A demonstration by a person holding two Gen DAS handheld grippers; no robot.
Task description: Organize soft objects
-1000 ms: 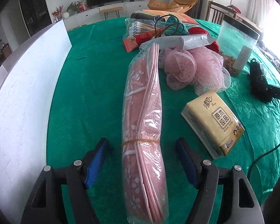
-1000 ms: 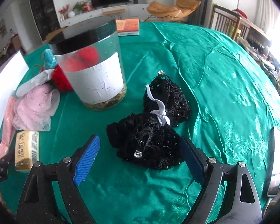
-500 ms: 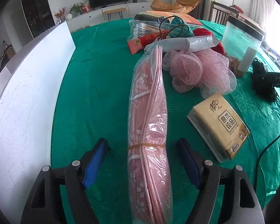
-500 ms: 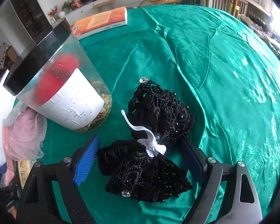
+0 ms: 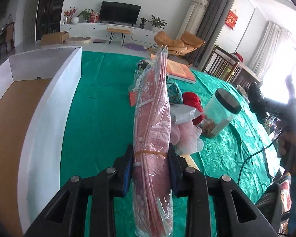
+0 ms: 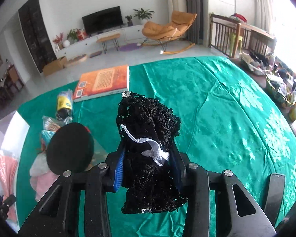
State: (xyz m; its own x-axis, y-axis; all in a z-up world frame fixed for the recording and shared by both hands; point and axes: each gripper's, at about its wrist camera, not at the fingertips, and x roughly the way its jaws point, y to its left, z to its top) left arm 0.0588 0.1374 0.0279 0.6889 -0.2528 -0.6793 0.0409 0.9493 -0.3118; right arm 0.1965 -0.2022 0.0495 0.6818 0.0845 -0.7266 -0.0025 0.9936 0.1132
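Observation:
A long pink flowered cloth roll [image 5: 152, 118] in clear plastic, bound with a rubber band, hangs lifted off the green tablecloth [image 5: 100, 118]. My left gripper [image 5: 150, 162] is shut on it at the band. In the right wrist view a black lace bundle [image 6: 148, 122] tied with a white elastic is raised above the table. My right gripper [image 6: 148, 164] has its jaws closing, and the blue pads press the bundle's sides. The same black bundle [image 5: 254, 96] shows at the far right of the left wrist view, above a hand [image 5: 292, 148].
An open white box [image 5: 49, 108] with a brown floor stands left of the roll. On the cloth lie a pink mesh sponge [image 5: 185, 136], red yarn [image 5: 191, 98], a black-lidded clear jar [image 5: 220, 114] and an orange book [image 6: 103, 82]. A dark flat object [image 6: 274, 193] lies at the right.
Both grippers closed on their objects and rose. The pink roll and the black bundle left the tablecloth, and both views tilted up to show more of the room.

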